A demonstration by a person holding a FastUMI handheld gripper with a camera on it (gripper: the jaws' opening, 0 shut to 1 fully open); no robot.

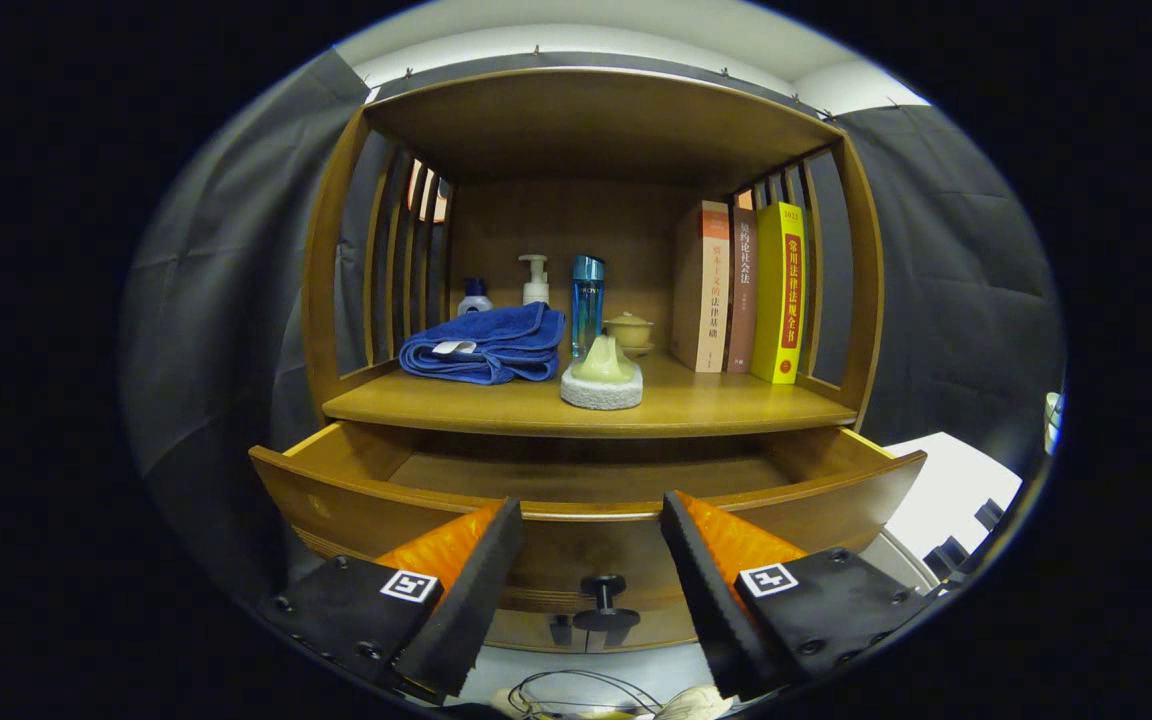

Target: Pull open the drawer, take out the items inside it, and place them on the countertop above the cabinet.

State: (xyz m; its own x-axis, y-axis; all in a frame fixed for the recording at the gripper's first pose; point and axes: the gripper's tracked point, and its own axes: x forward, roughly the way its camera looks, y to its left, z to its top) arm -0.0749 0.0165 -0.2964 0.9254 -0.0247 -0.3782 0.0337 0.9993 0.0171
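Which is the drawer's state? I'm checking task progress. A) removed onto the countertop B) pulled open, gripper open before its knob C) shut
B: the drawer stands pulled out below the countertop, and the gripper is open, its fingers either side of the knob.

Dim, warm light from above; drawer (586, 478) interior shadowed; strong fisheye bowing at edges; sharp focus.

Grey cloth wall (226, 300) behind and on both sides of wooden cabinet (596, 130) — slatted side panels. White ceiling strip (576, 40) above cabinet. White surface (946, 490) right of cabinet.
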